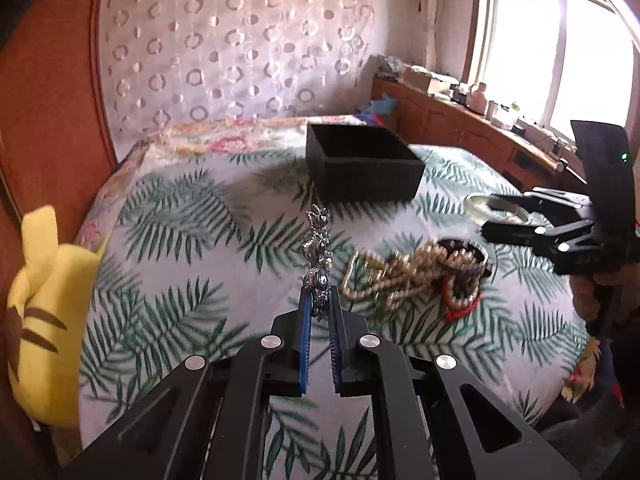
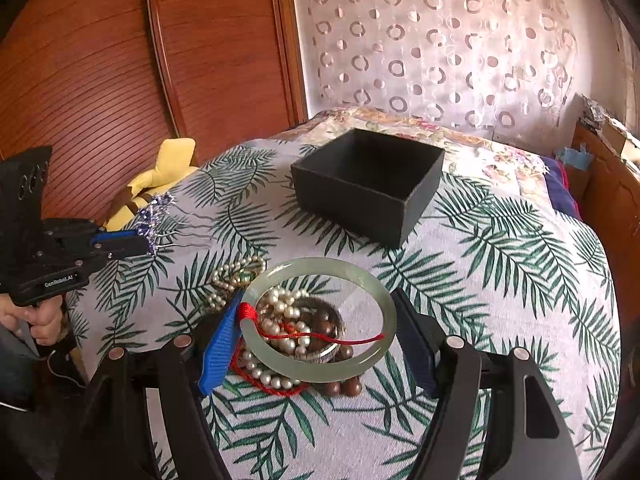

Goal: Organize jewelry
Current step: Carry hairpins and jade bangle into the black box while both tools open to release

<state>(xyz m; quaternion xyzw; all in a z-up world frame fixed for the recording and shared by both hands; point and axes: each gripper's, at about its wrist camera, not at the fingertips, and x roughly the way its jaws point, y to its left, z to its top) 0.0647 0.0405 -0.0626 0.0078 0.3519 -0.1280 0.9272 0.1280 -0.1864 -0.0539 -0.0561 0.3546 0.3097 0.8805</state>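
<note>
Left wrist, palm-print bedspread (image 1: pixel 192 280), dotted curtain (image 1: pixel 240 48)

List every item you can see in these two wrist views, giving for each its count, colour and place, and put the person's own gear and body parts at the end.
Box: one, black, open, far end of the bed.
Bedcover: one, white with green palm leaves, under everything.
Jewelry pile: one heap, cream pearls, brown beads, red cord, on the bedcover.
Bangle: one, pale green with red cord, between the right gripper's pads, above the pile.
Hair ornament: one, silver, clamped in the left gripper.
Plush toy: one, yellow, at the bed's edge by the wooden wall.
Curtain: one, sheer, ring pattern, behind the bed.
Left gripper: black, blue pads, shut.
Right gripper: black, blue pads, holding the bangle.
Hand: one visible, gripping the left handle.
</note>
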